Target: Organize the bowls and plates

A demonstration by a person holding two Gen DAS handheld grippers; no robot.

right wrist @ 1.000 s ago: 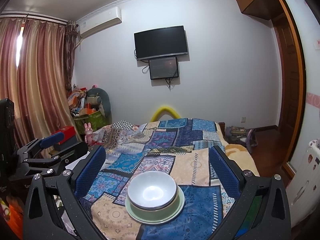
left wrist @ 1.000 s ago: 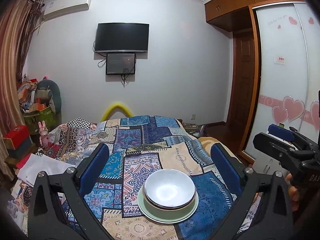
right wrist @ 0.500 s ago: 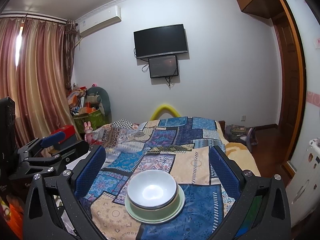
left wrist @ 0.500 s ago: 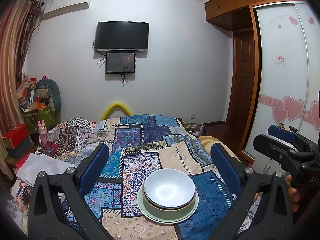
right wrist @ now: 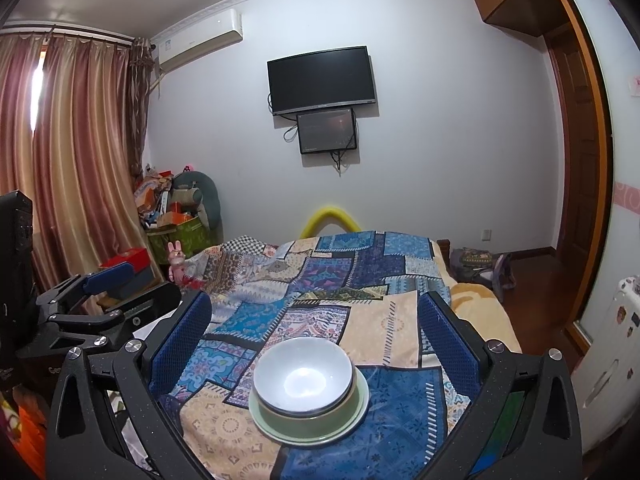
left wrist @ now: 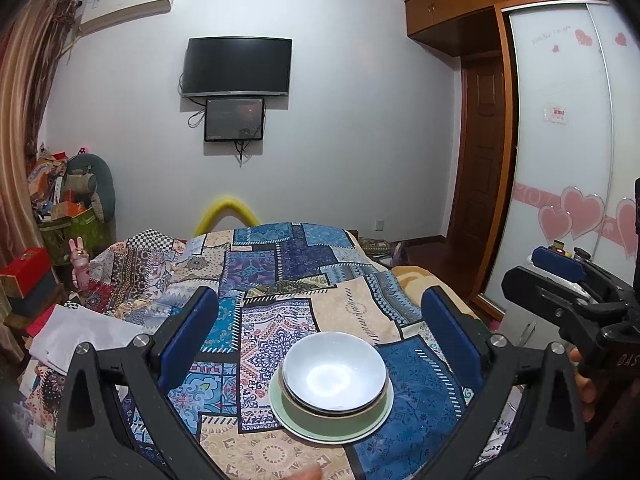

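Both grippers, left gripper [left wrist: 320, 334] and right gripper [right wrist: 314, 334], stay spread wide, empty; stacked bowls [left wrist: 334, 376] on green plate [left wrist: 296, 424] unchanged, views barely shifted.

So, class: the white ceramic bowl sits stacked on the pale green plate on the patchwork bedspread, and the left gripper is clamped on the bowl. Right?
Not quite. The left gripper is open, clear of the white ceramic bowl, as the left wrist view shows. The rest stands: stacked on the pale green plate, patchwork bedspread.
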